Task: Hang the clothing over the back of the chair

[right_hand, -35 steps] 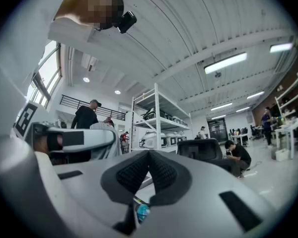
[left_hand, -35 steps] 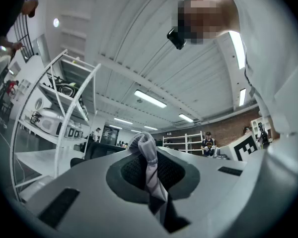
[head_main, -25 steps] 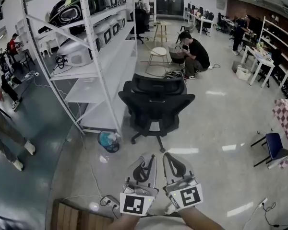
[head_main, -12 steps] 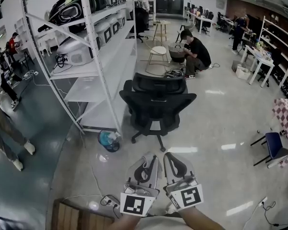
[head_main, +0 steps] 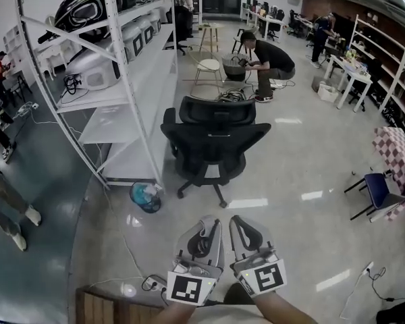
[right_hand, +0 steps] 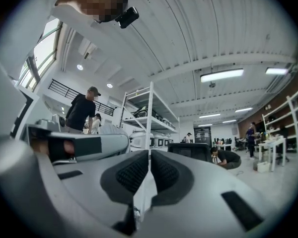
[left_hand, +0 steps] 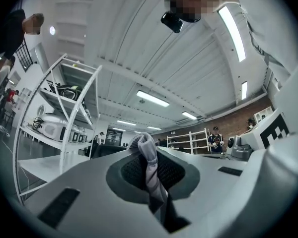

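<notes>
Across the floor [head_main: 304, 174] from the black chair [head_main: 216, 133], the clothing [left_hand: 148, 165] is gathered close in front of you, a grey fold clamped in your left hand-held gripper [head_main: 209, 223] and a thin pale edge pinched in your right hand-held gripper [head_main: 235, 221], likely so it drapes wide.

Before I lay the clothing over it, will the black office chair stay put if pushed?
Probably not. The black office chair stands on a star base, likely with casters, on a glossy floor, so it may roll. Its base spreads wide, so tipping seems unlikely.
</notes>
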`<state>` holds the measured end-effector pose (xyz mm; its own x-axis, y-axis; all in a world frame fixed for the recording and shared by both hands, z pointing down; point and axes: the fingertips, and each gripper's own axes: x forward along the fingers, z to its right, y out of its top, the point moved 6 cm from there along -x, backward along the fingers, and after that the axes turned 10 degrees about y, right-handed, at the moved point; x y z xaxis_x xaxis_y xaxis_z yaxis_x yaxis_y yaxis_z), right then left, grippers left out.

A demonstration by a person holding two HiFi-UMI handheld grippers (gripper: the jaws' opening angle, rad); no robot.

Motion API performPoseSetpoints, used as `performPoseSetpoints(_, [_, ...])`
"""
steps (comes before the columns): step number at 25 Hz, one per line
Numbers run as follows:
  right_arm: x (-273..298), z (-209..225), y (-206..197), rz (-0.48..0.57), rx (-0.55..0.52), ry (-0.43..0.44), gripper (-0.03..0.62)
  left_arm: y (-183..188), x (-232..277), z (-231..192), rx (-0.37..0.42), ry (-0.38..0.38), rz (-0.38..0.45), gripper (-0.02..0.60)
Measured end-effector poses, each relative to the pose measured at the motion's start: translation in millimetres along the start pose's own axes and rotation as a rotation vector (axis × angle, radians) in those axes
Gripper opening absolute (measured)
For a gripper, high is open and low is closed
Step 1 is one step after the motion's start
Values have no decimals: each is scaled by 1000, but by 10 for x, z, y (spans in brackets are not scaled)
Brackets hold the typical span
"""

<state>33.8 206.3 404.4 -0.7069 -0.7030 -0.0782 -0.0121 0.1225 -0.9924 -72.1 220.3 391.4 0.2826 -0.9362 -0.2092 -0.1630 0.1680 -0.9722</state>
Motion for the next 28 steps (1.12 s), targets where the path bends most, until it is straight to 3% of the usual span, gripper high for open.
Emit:
performPoseSetpoints(4, [87, 29, -32, -15, -5, -39, 15, -16, 57, -128, -2, -18, -3, 23])
performPoseSetpoints(11, [505, 355, -21, 25, -20, -35, 15, -58, 553, -359, 12, 21, 15, 23])
performPoseSetpoints(28, [1411, 1825, -138, 78, 22, 135, 15, -201, 2205, -351, 56, 119, 61, 23])
